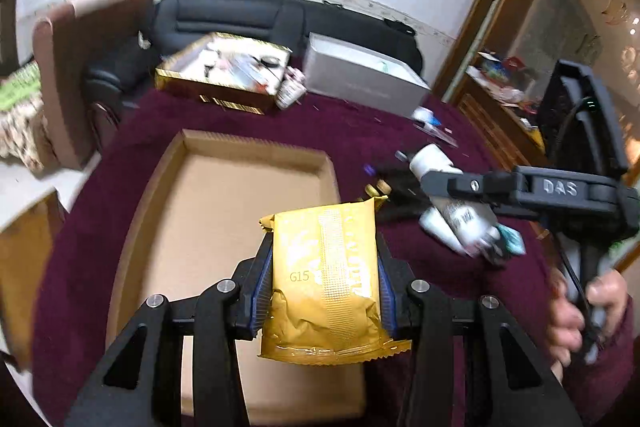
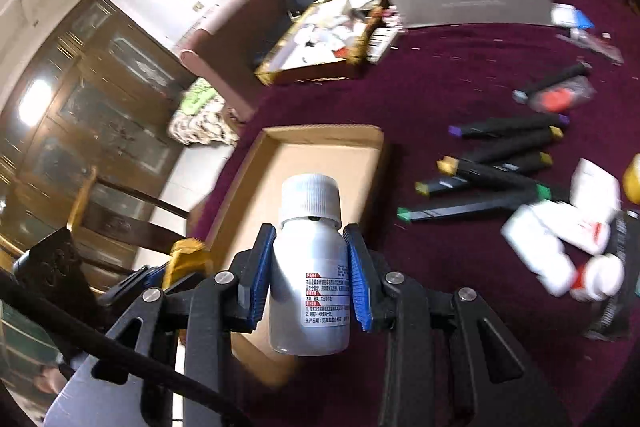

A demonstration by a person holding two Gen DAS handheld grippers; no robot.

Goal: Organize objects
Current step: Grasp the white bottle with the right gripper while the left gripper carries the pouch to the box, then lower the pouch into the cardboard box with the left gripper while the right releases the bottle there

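Observation:
My left gripper (image 1: 325,267) is shut on a gold foil packet (image 1: 326,283) and holds it above the near right part of a shallow cardboard tray (image 1: 224,195). My right gripper (image 2: 310,263) is shut on a white pill bottle (image 2: 310,267) with a ribbed cap, held above the tray's right edge (image 2: 376,163). In the left wrist view the right gripper (image 1: 460,187) shows at right, with the bottle (image 1: 456,211) in it. In the right wrist view the gold packet (image 2: 186,259) and left gripper show at lower left.
On the maroon tablecloth (image 2: 460,267) lie several black markers (image 2: 492,163), white bottles and boxes (image 2: 568,235) at right. A gold box (image 1: 224,75) of small items and a grey box (image 1: 364,75) stand at the far side. A sofa and armchair stand beyond.

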